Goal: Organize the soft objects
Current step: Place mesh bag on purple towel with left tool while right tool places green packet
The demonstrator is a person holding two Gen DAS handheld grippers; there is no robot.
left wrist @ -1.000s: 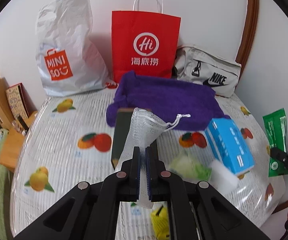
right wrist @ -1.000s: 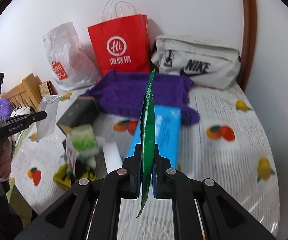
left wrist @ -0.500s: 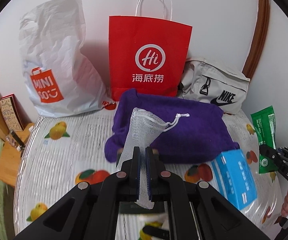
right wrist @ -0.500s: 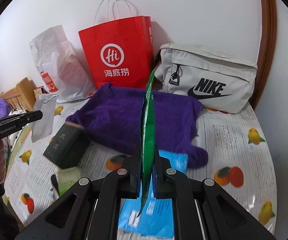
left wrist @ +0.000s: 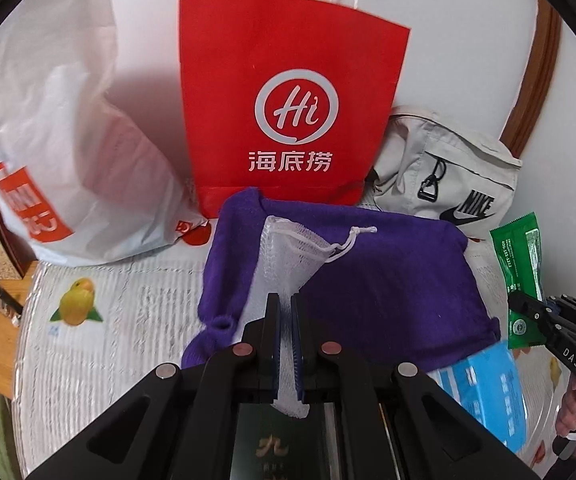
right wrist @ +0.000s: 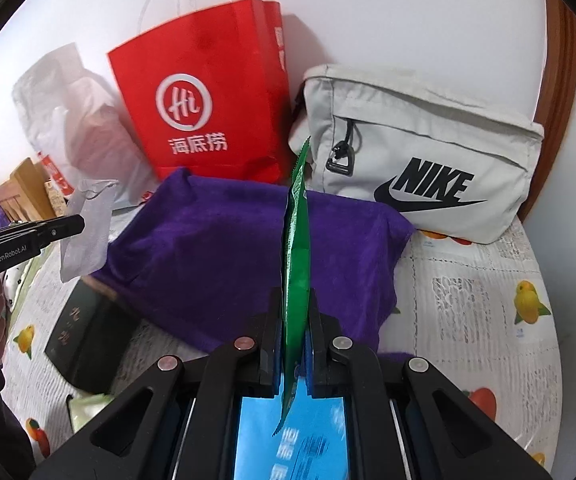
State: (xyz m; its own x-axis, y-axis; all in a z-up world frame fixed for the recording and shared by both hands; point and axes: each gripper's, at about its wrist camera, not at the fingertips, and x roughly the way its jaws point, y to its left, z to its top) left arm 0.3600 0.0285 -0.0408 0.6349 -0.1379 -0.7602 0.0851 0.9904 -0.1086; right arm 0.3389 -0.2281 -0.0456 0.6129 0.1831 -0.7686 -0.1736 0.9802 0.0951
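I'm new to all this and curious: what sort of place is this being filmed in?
Probably a home, at a table: a fruit-print tablecloth, shopping bags such as the red paper bag and a grey Nike bag against a white wall.

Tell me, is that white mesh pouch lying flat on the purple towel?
No, the left gripper pinches the white mesh pouch upright above the purple towel.

Purple towel (left wrist: 388,280), red paper bag (left wrist: 288,60), green sachet (right wrist: 298,240), white mesh pouch (left wrist: 288,256), apparently fruit-printed tablecloth (right wrist: 488,300).

Black tool (left wrist: 283,344), blue pads, silver screws
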